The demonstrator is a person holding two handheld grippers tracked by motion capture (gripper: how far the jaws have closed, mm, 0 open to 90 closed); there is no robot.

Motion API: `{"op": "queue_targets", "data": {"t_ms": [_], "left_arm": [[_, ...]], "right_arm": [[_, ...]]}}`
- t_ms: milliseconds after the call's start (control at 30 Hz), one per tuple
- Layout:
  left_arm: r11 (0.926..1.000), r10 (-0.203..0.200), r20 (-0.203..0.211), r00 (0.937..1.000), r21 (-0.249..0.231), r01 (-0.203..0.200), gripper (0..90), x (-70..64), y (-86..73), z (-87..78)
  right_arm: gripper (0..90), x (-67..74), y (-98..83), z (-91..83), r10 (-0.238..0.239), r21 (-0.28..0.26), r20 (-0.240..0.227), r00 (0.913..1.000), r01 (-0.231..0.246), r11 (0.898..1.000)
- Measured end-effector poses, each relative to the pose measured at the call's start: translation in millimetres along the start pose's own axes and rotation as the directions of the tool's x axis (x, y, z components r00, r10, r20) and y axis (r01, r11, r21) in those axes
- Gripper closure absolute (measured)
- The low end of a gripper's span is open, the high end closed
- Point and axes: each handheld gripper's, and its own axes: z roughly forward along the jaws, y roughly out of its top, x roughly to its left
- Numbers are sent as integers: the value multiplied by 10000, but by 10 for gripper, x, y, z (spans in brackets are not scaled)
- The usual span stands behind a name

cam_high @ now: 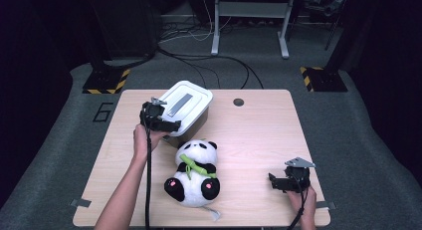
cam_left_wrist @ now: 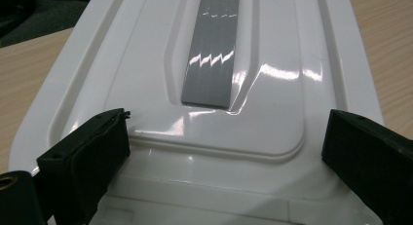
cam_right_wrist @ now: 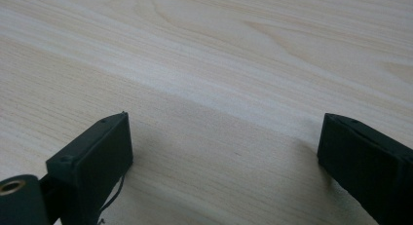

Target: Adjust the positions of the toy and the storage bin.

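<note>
While we're parking our right gripper (cam_high: 276, 182) wide open and empty near the table's (cam_high: 259, 140) near right corner, our left gripper (cam_high: 171, 124) is hovering, jaws gaping and gripping nothing, over the white lidded box (cam_high: 186, 104) by the far left edge.

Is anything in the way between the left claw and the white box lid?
No, nothing visible is in the way. The left claw is open right over the near end of the white box lid, with bare lid between its jaws. The panda toy lies on the table beside the box, off to the side.
</note>
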Motion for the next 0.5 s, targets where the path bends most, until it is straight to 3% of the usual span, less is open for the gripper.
{"op": "queue_targets", "data": {"t_ms": [467, 500], "left_arm": [[9965, 758, 786, 9940, -421, -727, 57, 186, 24, 68], [9956, 744, 862, 9935, -627, -692, 60, 199, 17, 83]], "right_arm": [[51, 1, 0, 0, 0, -7, 4, 10000, 0, 10000], [51, 0, -1, 1, -16, -6, 2, 10000, 16, 10000]]}}
